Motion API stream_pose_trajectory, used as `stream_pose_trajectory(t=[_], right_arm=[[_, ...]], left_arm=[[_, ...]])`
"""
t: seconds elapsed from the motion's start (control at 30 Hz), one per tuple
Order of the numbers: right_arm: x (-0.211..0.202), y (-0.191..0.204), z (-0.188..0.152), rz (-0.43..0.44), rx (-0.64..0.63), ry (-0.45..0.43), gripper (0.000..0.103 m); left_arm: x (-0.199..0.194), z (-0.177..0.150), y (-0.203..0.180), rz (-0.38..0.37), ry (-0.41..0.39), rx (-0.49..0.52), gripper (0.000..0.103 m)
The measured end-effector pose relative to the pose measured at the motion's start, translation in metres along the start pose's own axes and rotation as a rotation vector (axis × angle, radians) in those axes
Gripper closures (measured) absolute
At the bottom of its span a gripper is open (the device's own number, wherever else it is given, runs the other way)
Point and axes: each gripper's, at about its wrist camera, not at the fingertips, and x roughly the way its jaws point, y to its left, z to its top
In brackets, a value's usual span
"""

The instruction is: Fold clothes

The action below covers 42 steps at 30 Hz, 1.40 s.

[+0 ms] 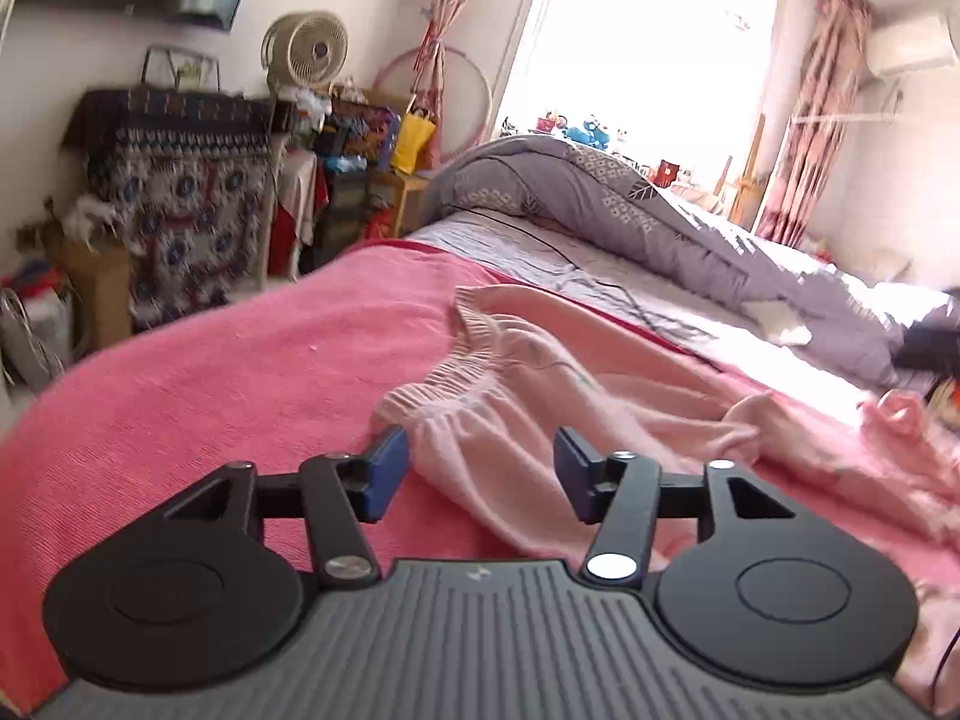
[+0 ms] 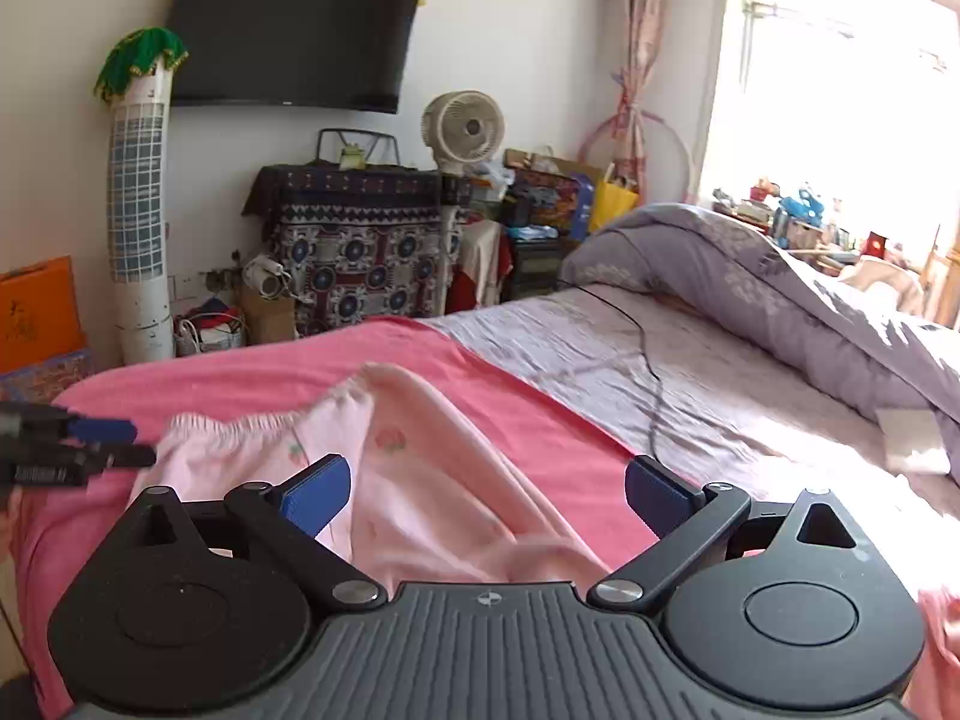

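Nearby, one grey quilt (image 2: 810, 300) and one black cable (image 2: 651, 378) share the bed — neither touches the pink garment (image 2: 420, 480) on the pink blanket (image 1: 210, 360). Left gripper (image 1: 480, 468) and right gripper (image 2: 486, 489) both gape, empty.

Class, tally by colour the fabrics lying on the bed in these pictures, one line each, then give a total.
Light pink garment: 1
Deep pink blanket: 1
Grey-lilac duvet: 1
Grey-lilac sheet: 1
Total: 4
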Motion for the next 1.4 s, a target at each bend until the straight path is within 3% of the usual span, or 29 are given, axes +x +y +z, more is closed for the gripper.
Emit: stream_pose_trajectory(t=[0.1,0.17,0.3,0.37,0.4,0.5,0.73,1.0,1.1,1.17,1.23,1.27,1.4], right_arm=[[-0.066,-0.015,-0.056,-0.089,0.040,0.025,0.002],[-0.098,-0.024,-0.089,-0.152,0.086,0.048,0.002],[-0.150,-0.039,-0.144,-0.241,0.198,0.065,0.002],[-0.170,-0.042,-0.163,-0.264,0.238,0.059,0.002],[-0.177,-0.041,-0.168,-0.274,0.230,0.063,0.002],[-0.196,-0.039,-0.183,-0.304,0.204,0.074,0.002],[-0.238,-0.037,-0.219,-0.370,0.169,0.098,0.002],[-0.250,-0.068,-0.260,-0.468,0.395,0.118,0.002],[-0.257,-0.087,-0.266,-0.475,0.512,0.079,0.003],[-0.260,-0.101,-0.271,-0.470,0.605,0.058,0.007],[-0.260,-0.113,-0.277,-0.470,0.686,0.055,0.027],[-0.261,-0.118,-0.281,-0.470,0.723,0.058,0.033],[-0.264,-0.124,-0.295,-0.474,0.784,0.057,0.036]], left_arm=[[0.008,0.002,0.018,0.035,0.062,-0.219,0.031],[0.012,-0.003,0.028,0.049,0.049,-0.311,0.031],[0.020,-0.002,0.024,0.114,0.017,-0.371,0.034],[0.034,-0.002,0.012,0.196,0.036,-0.332,0.056],[0.041,-0.004,0.007,0.232,0.049,-0.323,0.080],[0.043,-0.004,-0.001,0.264,0.030,-0.324,0.094],[0.002,0.013,-0.002,0.305,-0.046,-0.287,0.096],[-0.019,-0.001,0.009,0.340,-0.037,-0.301,0.096],[-0.028,-0.002,0.006,0.340,-0.052,-0.286,0.096],[-0.032,-0.002,0.005,0.346,-0.054,-0.269,0.096],[-0.033,-0.003,0.005,0.355,-0.050,-0.261,0.095],[-0.033,-0.004,0.006,0.360,-0.046,-0.261,0.095],[-0.025,-0.009,0.011,0.388,-0.021,-0.251,0.092]])
